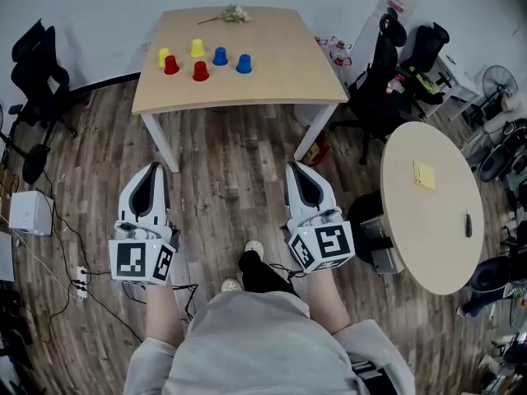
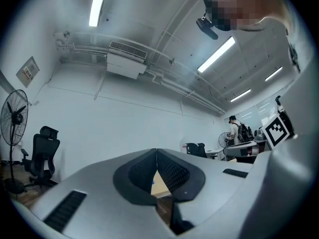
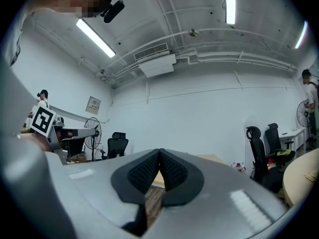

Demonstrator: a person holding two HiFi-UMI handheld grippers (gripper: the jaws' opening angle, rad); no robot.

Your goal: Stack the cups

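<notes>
We look down on a wooden floor [image 1: 230, 179] that fills the middle of the head view; a rectangular tabletop [image 1: 280, 85] stands at the upper centre, and a round table [image 1: 436, 245] sits at the right edge; dark office chairs [image 1: 387, 64] crowd the upper right. Low in the frame, well short of the tabletop, we hold the left gripper [image 1: 153, 168] at lower left and the right gripper [image 1: 295, 168] right of centre; in each gripper's own view its jaws are pressed together with nothing between them. The cups stand unstacked on the left half of the tabletop: a yellow cup [image 1: 164, 57] with a red cup [image 1: 171, 65] just beside it, a second yellow cup [image 1: 198, 48], a second red cup [image 1: 200, 71], a blue cup [image 1: 220, 56] and a second blue cup [image 1: 244, 63]; a small flower sprig [image 1: 233, 13] lies at the tabletop's top edge.
</notes>
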